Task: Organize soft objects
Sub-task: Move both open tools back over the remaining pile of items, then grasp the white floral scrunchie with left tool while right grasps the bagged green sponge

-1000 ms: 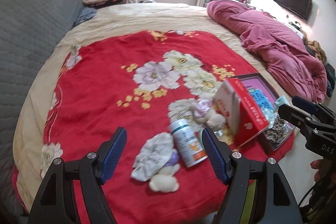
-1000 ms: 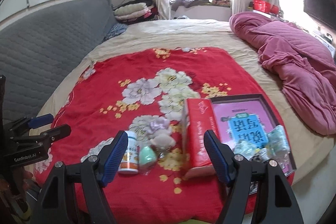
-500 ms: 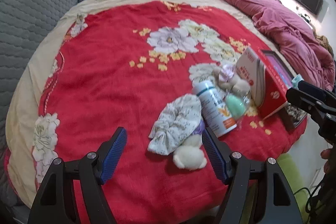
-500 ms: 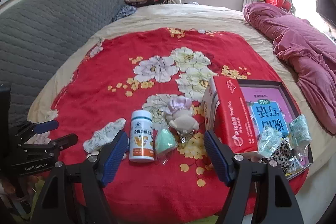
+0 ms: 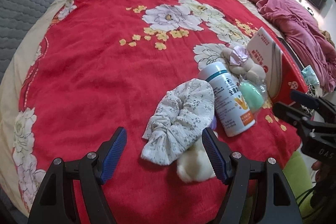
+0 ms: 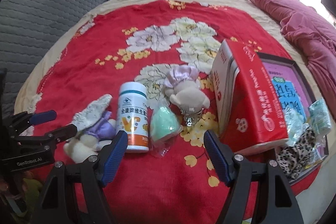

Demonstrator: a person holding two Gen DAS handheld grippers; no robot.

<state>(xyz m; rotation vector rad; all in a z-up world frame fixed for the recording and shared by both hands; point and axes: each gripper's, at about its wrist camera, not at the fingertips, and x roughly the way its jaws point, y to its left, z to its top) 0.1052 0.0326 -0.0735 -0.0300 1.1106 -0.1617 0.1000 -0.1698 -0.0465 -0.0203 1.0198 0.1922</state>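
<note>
Covering bed: red floral blanket (image 5: 94, 68)

The floral cloth (image 5: 180, 119) hides most of the cream plush toy (image 5: 194, 167) beneath it.

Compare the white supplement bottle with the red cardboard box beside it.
The white supplement bottle is a small cylinder with a teal cap band and orange label; the red cardboard box is a far larger rectangular block with white ends. The bottle lies left of the mint sponge, the box right. Both rest on the red floral blanket.
</note>
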